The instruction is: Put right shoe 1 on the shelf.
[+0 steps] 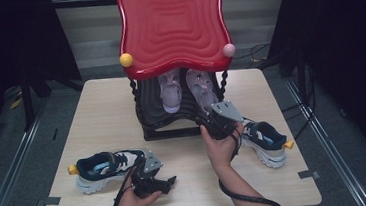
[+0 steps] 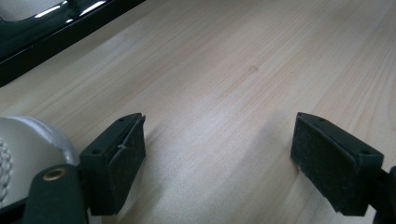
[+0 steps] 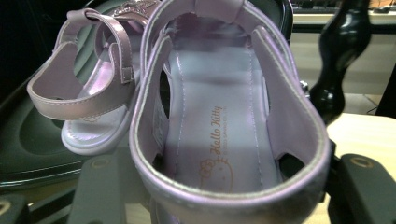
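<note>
Right gripper (image 3: 224, 196) clamps the lilac sandal's (image 3: 229, 121) heel; left gripper (image 2: 217, 158) gapes over bare table (image 2: 243, 70).

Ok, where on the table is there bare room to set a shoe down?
The widest bare patch is the table's far left, beside the black rack. Another lies at the near edge, between the left gripper and the right-hand sneaker. It is crowded at the rack's front, where the right gripper meets the lilac sandals.
</note>
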`<state>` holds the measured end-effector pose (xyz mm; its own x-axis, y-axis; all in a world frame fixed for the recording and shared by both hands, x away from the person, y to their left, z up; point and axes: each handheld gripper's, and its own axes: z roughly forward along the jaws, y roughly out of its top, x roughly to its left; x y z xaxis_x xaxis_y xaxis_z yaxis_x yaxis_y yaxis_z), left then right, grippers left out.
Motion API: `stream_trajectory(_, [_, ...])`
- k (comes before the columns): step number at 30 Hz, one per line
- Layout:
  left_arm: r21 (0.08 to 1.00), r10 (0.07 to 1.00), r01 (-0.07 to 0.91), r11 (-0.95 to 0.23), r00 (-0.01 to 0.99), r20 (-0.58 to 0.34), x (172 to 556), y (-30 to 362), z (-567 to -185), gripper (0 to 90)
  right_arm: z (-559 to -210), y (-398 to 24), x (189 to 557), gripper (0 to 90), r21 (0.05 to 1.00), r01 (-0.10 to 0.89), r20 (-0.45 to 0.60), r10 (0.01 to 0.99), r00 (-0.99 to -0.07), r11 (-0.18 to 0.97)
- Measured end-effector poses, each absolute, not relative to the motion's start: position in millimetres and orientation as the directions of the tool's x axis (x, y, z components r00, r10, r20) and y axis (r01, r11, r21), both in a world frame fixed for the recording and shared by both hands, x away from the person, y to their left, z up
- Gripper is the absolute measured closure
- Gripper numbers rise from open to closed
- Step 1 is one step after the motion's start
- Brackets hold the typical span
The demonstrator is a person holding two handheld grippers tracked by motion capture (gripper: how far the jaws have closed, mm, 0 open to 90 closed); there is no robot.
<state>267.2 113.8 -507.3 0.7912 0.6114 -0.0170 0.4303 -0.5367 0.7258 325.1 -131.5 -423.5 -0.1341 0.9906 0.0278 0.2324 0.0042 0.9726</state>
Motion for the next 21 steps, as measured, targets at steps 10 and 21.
stream_trajectory(10, [0.725,0.612,0.430,-0.537,0.791,-0.017,267,114,-507,17.5,-426,-122,339,36.2,0.975,0.220,0.018,0.992,-0.127,0.010])
stream_trajectory(21, [0.726,0.612,0.430,-0.536,0.791,-0.017,267,114,-507,17.5,-427,-113,357,36.2,0.974,0.222,0.061,0.995,-0.079,-0.042])
